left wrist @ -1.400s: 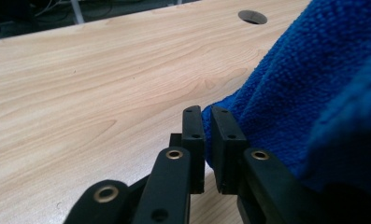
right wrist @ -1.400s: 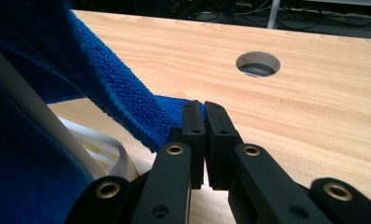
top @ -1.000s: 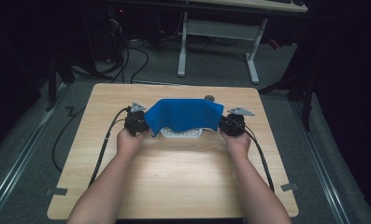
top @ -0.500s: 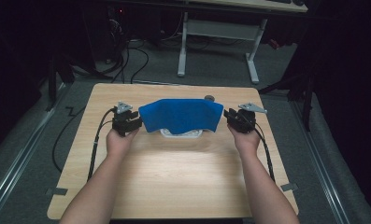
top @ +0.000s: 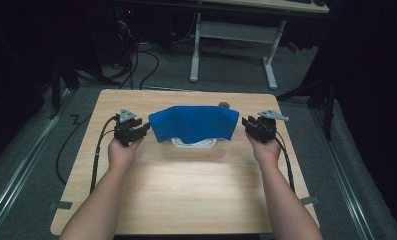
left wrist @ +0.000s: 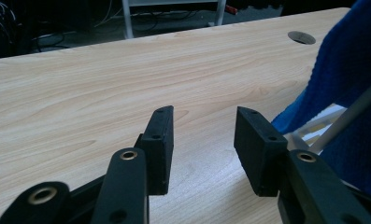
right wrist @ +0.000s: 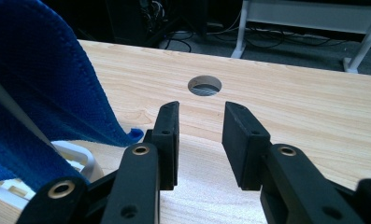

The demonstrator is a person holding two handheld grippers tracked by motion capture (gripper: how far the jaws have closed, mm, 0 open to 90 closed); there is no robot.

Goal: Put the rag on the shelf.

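Both hand-held grippers, left (top: pixel 145 128) and right (top: pixel 246 123), had let go and backed off, jaws open; blue knitted cloth (top: pixel 193 122) stayed draped over the white plastic rack (top: pixel 193 143).

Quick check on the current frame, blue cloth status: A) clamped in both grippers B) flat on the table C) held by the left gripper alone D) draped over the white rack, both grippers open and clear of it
D: the blue cloth hangs over the white rack, while the left gripper and right gripper each show parted jaws with bare table between them.
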